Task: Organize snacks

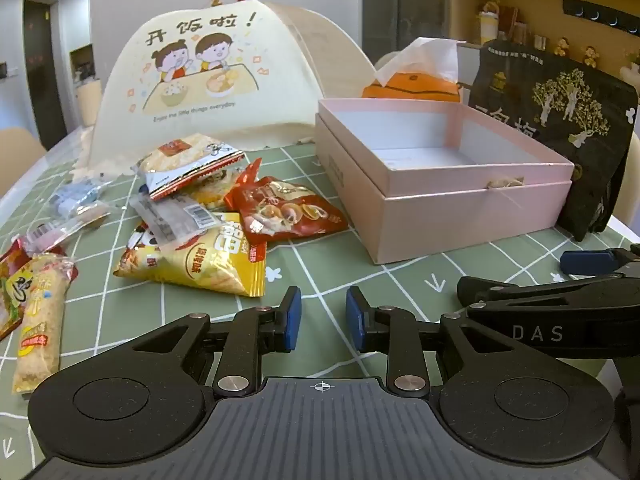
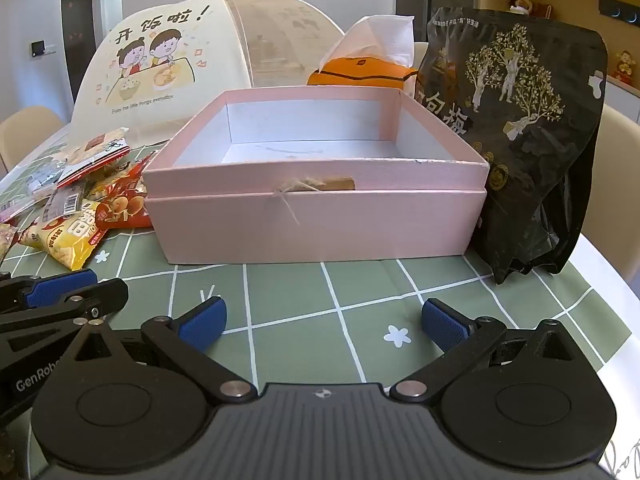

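Observation:
A pile of snack packets lies on the green checked tablecloth: a yellow chip bag, a red packet, a red-and-white cracker pack and a long rice-cracker pack. An open, empty pink box stands to their right and shows close in the right wrist view. My left gripper is partly open and empty, just in front of the yellow bag. My right gripper is wide open and empty, in front of the box.
A large black snack bag stands upright against the box's right side. A cream food cover with a cartoon and an orange tissue box stand behind. The table's edge runs at the right.

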`<state>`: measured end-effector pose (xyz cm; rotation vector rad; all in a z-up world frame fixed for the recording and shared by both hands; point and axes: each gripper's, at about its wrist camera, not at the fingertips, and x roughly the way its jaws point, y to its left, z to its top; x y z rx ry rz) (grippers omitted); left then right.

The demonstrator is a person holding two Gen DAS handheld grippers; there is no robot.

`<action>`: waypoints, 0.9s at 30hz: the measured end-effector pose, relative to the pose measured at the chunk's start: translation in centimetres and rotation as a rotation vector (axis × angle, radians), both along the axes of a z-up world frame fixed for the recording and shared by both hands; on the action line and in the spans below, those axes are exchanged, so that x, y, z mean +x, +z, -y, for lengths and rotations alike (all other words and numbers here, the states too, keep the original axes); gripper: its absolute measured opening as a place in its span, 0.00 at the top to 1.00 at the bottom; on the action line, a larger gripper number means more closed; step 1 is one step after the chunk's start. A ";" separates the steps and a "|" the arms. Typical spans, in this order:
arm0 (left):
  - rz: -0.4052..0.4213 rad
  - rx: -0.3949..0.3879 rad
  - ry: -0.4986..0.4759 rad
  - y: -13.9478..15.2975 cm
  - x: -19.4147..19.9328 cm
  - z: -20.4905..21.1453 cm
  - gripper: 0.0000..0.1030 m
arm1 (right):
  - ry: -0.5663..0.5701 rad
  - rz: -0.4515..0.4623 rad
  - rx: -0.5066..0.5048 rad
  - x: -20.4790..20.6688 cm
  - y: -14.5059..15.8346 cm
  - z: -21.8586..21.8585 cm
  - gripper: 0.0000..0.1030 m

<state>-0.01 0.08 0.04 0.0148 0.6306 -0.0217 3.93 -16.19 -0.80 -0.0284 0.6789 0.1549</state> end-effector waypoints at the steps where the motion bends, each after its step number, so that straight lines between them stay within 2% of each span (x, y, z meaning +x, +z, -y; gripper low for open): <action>1: -0.001 0.006 0.000 0.0 0.0 0.0 0.70 | 0.000 -0.001 -0.002 0.0 0.0 0.0 0.00; 27: -0.002 0.009 0.000 0.0 0.2 -0.3 0.71 | 0.000 0.000 -0.005 0.0 0.0 0.0 0.00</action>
